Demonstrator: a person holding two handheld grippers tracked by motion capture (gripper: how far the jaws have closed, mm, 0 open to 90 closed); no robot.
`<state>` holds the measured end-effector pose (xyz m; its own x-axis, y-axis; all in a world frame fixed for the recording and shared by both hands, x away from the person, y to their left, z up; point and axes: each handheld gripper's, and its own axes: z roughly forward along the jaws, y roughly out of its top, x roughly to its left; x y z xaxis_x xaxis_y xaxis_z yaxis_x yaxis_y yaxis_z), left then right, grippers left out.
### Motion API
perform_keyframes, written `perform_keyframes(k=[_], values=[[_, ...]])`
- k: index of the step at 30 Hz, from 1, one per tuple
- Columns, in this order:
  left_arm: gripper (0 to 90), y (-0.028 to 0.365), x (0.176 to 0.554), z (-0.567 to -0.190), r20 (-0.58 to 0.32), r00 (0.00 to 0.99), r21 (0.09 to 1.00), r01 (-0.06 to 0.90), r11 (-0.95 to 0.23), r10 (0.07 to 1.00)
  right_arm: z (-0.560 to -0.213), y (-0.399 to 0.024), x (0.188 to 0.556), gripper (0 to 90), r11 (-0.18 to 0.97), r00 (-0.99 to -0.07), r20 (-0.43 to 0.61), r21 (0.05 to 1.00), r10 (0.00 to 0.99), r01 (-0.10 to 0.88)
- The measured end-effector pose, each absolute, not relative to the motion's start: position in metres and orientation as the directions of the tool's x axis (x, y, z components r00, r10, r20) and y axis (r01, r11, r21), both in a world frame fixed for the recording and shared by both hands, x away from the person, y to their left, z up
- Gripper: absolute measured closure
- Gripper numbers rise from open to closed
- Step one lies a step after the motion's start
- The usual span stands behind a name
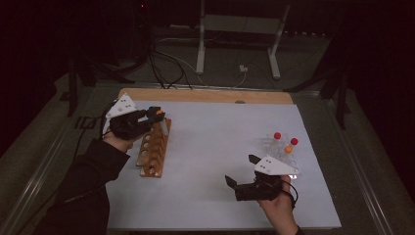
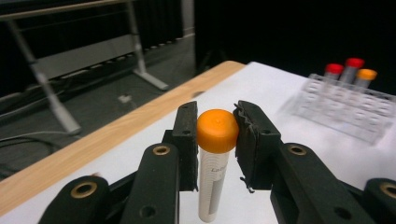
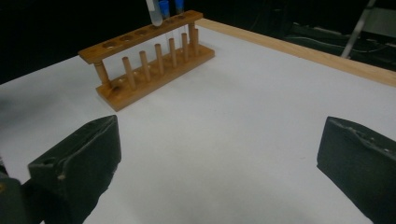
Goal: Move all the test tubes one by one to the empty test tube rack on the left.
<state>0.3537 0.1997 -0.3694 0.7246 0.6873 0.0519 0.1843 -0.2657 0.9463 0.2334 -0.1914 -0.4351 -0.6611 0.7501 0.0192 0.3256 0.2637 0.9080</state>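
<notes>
From above, we see the left claw (image 1: 155,115) at the far left of the white worktop (image 1: 215,161), held over the far end of the wooden rack (image 1: 153,147) and clamped on an orange-capped tube (image 1: 157,114). The right claw (image 1: 241,171) sits low at the near right, jaws spread wide with nothing between them. Just beyond it stands a clear rack (image 1: 284,152) carrying two red-capped tubes (image 1: 277,135) and an orange-capped one.

Along the left claw (image 2: 216,144), we find both pads pressed on the tube (image 2: 215,161) just under its orange cap, the tube upright with its lower end hanging free above the worktop (image 2: 261,93). The clear rack (image 2: 345,109) stands well apart at the right.

Along the right claw (image 3: 219,163), the jaws stand far apart over bare worktop (image 3: 233,121). The wooden rack (image 3: 149,60) lies well ahead; a tube tip (image 3: 154,14) hangs over its top bar beside two blue-capped tubes (image 3: 170,7).
</notes>
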Motion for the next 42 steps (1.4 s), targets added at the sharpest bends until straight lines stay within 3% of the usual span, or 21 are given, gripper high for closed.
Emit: perform_keyframes(k=[14,42], values=[[71.8,0.232,0.373,-0.386,0.057,0.618,0.943,0.225,-0.245,0.784,-0.435,-0.194,0.234,0.0,0.253,-0.658,0.03,0.909,0.752,0.331],[71.7,0.225,0.383,-0.447,0.034,0.595,0.895,0.339,-0.29,0.803,-0.437,-0.196,0.235,0.0,0.263,-0.667,0.033,0.903,0.744,0.338]])
